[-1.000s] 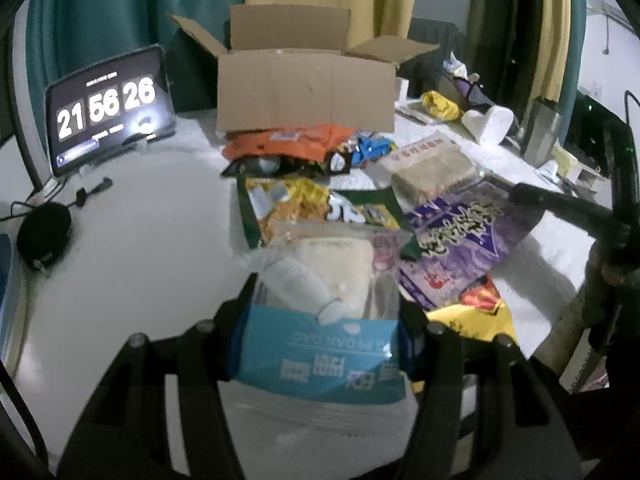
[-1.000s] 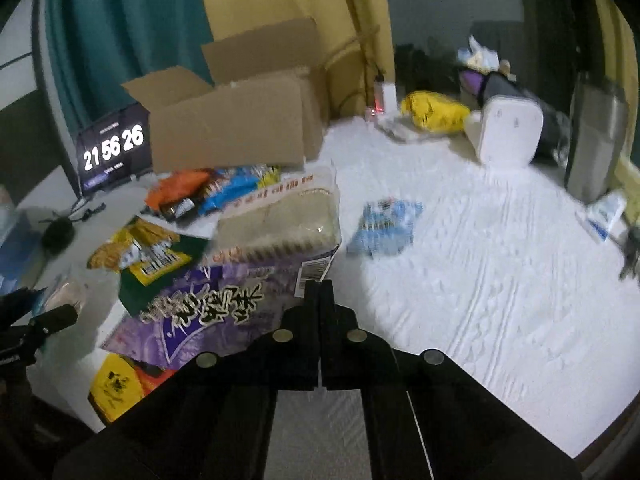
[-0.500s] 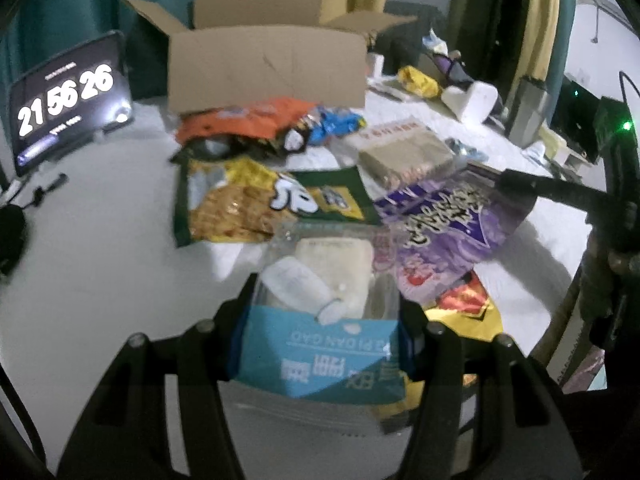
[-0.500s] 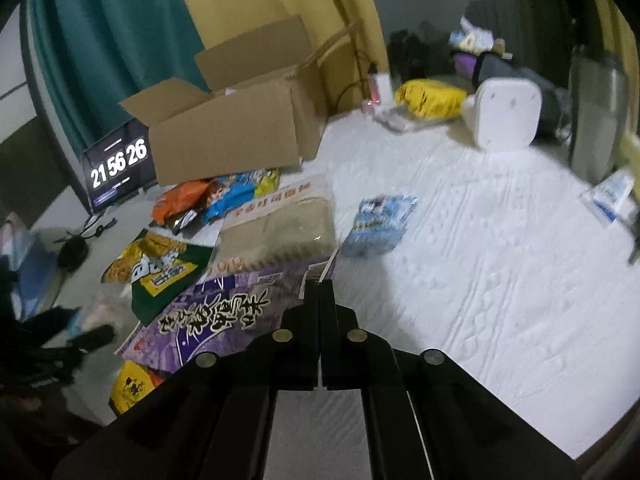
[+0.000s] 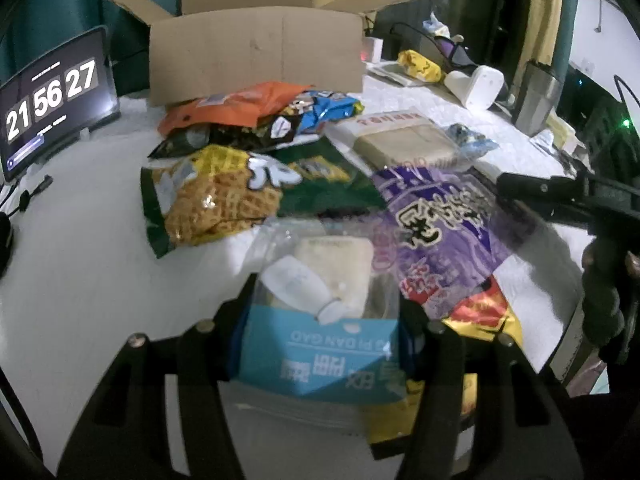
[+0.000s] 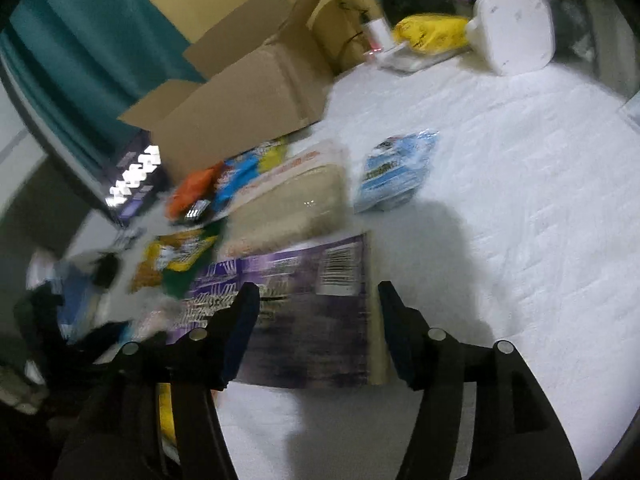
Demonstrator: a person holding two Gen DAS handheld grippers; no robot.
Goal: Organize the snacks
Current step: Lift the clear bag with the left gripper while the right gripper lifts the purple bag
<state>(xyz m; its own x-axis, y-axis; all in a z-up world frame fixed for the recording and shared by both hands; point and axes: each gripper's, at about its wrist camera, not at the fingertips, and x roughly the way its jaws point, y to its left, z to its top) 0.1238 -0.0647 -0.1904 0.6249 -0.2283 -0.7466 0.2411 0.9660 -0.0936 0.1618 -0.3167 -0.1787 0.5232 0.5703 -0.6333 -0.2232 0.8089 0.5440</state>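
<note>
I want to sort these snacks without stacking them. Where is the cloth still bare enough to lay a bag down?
Two bare patches of cloth: a wide one right of the small blue packet and purple bag, below the white appliance; another between the clock and the yellow-green bag. It is crowded in front of the box, where bags overlap.

The clock screen (image 5: 52,100) at far left reads 21 56 27. The blue-labelled packet (image 5: 320,352) nearest the camera carries upside-down Latin letters, "PI DAN GAO", over Chinese characters. The purple bag (image 5: 436,236) bears large Chinese characters, and a barcode (image 6: 340,270) in the right view.
</note>
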